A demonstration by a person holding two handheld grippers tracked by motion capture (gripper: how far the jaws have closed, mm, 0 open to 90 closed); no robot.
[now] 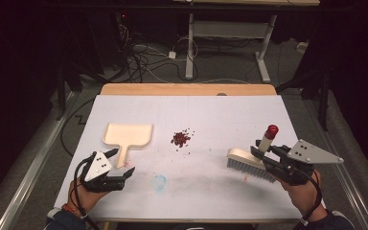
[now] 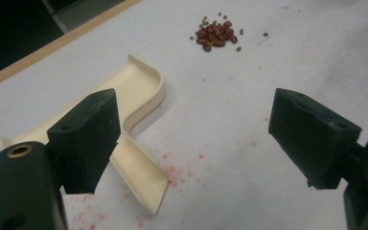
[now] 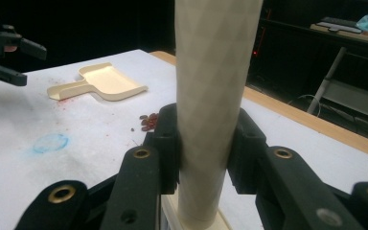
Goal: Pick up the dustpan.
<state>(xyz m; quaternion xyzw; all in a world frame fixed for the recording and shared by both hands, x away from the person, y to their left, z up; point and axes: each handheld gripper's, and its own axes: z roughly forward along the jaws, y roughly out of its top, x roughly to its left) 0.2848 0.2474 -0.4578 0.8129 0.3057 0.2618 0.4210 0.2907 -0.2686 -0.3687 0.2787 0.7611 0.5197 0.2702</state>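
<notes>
I hold the brush point(image 1: 250, 163) by its handle in my right gripper point(image 1: 263, 154). My left gripper point(image 1: 124, 165) is wide, at the dustpan point(image 1: 127, 135) handle. Beans point(image 1: 181, 138), at 12 o'clock, remain unswept.

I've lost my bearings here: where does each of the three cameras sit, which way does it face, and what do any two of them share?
High view: above the person's side, facing forward and down on the table; forearms, left gripper and right gripper enter from below.
Left gripper view: on the left gripper, facing the dustpan and the beans; jaws apart.
Right gripper view: on the right gripper, jaws clamping the brush handle, facing across the table.
Shared: dustpan and beans appear in all three.
</notes>
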